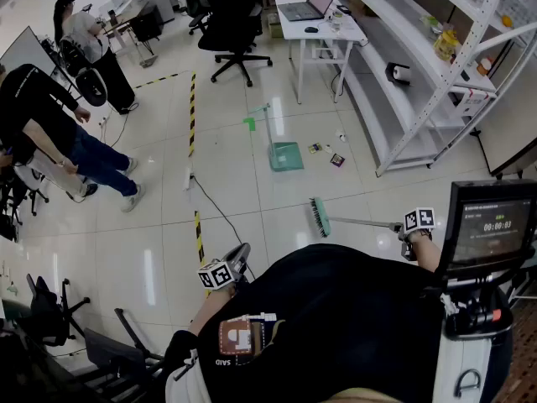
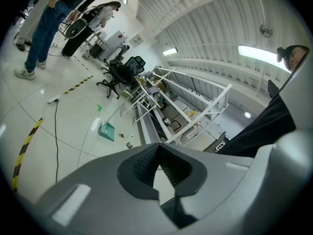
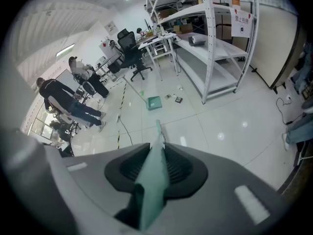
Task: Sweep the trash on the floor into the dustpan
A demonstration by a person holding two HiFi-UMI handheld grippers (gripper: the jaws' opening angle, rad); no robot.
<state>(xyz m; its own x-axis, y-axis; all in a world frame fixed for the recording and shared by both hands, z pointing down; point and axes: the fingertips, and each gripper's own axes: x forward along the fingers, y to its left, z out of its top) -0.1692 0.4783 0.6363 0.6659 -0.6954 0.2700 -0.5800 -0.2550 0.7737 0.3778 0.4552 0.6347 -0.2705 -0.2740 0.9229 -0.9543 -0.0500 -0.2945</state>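
Note:
A green dustpan stands on the white floor with its long handle leaning away. A few small scraps of trash lie just right of it. My right gripper is shut on the handle of a green broom, whose head hangs low over the floor short of the dustpan. In the right gripper view the green handle runs out between the jaws of the right gripper toward the dustpan and trash. My left gripper is held near my body; the left gripper has its jaws closed, with nothing between them.
White shelving runs along the right. A desk with a laptop and a black office chair stand beyond the dustpan. Black-yellow floor tape and a cable lie to the left. People stand far left. A screen sits at my right.

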